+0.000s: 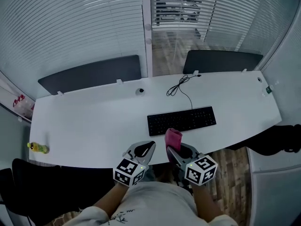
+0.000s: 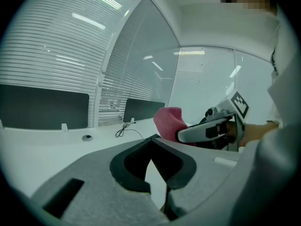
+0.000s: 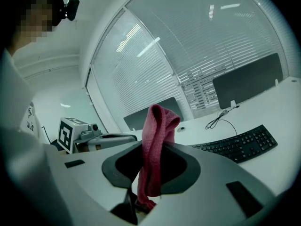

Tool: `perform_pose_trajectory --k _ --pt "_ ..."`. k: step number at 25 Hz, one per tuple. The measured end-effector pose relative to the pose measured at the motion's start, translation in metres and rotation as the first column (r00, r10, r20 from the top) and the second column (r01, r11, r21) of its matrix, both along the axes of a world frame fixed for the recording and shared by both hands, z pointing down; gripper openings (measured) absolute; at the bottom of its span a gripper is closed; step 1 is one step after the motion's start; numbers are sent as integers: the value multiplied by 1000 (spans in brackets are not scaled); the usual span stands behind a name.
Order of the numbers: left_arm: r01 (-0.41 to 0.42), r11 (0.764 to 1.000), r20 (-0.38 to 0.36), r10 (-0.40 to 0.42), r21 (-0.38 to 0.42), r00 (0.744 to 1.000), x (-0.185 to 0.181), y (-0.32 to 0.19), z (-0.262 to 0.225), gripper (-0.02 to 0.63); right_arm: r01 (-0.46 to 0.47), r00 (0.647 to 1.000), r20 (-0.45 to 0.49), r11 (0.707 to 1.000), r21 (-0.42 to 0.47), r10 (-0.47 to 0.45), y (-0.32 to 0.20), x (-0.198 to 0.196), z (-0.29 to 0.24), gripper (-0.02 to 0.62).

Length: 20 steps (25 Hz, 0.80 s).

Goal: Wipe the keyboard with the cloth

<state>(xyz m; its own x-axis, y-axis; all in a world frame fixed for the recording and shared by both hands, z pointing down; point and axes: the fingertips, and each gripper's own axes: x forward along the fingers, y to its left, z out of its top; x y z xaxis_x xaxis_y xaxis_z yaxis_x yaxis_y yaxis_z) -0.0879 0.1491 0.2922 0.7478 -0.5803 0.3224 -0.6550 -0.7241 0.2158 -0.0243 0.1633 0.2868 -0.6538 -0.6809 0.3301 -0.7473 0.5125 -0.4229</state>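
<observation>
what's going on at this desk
A person holds a gripper in each hand at the near edge of the white desk. The right gripper is shut on a pink cloth, which is not touching the black keyboard. The left gripper is shut and empty. No wiping is under way.

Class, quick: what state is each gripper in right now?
Left gripper: closed, empty.
Right gripper: closed on the pink cloth.
</observation>
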Motion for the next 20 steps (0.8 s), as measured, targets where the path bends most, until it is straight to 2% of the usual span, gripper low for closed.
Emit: perform_pose_trajectory --k 12,20 --pt "-1 999 -23 0 -32 1000 -41 -52 8 11 8 1000 -29 1000 -10 -8 -54 -42 2 81" --pt "-35 999 -28 34 -30 999 -44 -66 8 11 -37 999 -21 999 -20 37 -67 -43 7 81"
